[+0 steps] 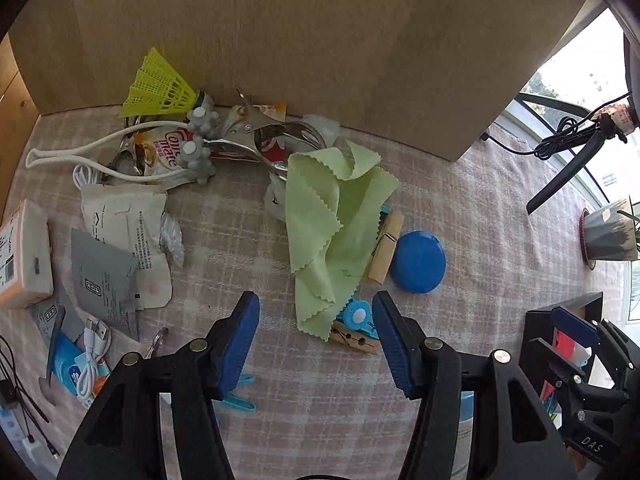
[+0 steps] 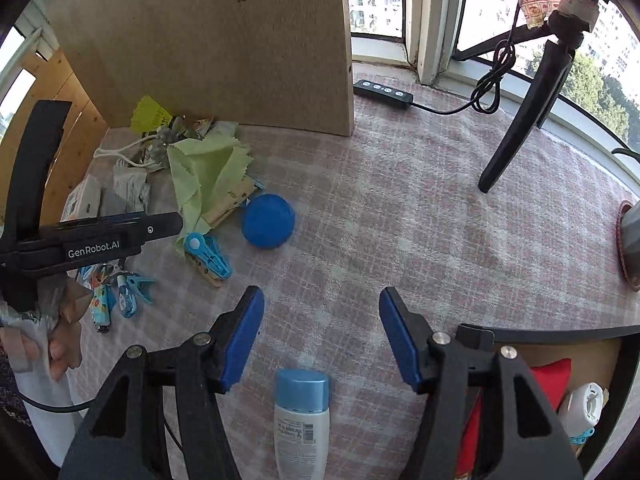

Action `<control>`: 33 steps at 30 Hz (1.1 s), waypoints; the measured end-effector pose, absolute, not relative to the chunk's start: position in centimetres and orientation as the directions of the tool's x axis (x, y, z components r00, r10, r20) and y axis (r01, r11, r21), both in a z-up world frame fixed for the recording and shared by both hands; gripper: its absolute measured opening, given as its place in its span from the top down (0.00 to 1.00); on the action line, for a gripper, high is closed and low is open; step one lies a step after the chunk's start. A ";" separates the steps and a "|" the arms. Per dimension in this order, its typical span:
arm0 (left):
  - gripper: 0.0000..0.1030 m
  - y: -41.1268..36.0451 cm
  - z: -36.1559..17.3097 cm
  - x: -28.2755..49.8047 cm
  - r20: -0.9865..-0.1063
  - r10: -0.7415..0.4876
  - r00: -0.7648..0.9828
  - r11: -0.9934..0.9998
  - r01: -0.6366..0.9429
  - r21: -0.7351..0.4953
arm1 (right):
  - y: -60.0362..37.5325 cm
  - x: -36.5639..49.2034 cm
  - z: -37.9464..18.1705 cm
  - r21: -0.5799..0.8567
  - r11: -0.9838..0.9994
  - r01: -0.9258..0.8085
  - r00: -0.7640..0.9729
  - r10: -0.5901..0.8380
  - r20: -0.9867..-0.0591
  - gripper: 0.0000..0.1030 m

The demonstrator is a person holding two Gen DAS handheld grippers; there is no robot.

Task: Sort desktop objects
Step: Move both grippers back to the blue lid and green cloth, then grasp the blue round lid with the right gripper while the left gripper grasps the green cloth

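Note:
My left gripper [image 1: 316,320] is open and empty above the checked tablecloth, just short of a light green cloth [image 1: 334,224]. Under the cloth lie wooden clothespins [image 1: 384,246] and a light blue clip [image 1: 357,315]. A blue round lid [image 1: 418,256] lies right of them. My right gripper [image 2: 320,320] is open and empty; a white bottle with a blue cap [image 2: 302,412] lies between its fingers, close to the camera. The blue lid [image 2: 268,220] and the green cloth [image 2: 206,172] are ahead to its left.
A cardboard panel [image 1: 280,40] stands at the back. A yellow shuttlecock [image 1: 160,86], metal tongs [image 1: 276,136], packets, a white cable [image 1: 94,356] and a box [image 1: 24,256] clutter the left. A black box [image 2: 560,360] with red and white items is at right. A tripod leg [image 2: 520,120] and pot [image 1: 608,236] stand right.

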State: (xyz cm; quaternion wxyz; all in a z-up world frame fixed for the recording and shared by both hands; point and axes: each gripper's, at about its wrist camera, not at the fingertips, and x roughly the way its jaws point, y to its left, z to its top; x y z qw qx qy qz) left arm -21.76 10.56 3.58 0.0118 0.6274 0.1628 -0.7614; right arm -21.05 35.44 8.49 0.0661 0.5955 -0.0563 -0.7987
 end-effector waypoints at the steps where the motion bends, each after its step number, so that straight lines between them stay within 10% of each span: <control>1: 0.45 10.4 3.0 -22.0 -0.960 0.192 -0.204 -0.944 0.231 -0.238 | 34.8 -21.7 8.2 0.169 -0.984 0.048 -0.276 -0.176 -0.945 0.43; 11: 0.49 10.1 -0.7 -23.7 -0.965 0.202 -0.169 -0.926 0.288 -0.244 | 31.8 -26.1 4.0 0.126 -0.990 0.068 -0.218 -0.138 -0.966 0.42; 22: 0.92 9.8 -1.3 -22.9 -0.961 0.190 -0.203 -0.922 0.300 -0.246 | 29.3 -28.3 2.3 0.103 -0.989 0.108 -0.184 -0.121 -0.975 0.42; 33: 0.99 7.5 -0.3 -20.2 -0.947 0.200 -0.251 -0.908 0.315 -0.276 | 30.5 -28.1 2.0 0.065 -0.995 0.072 -0.194 -0.078 -0.978 0.52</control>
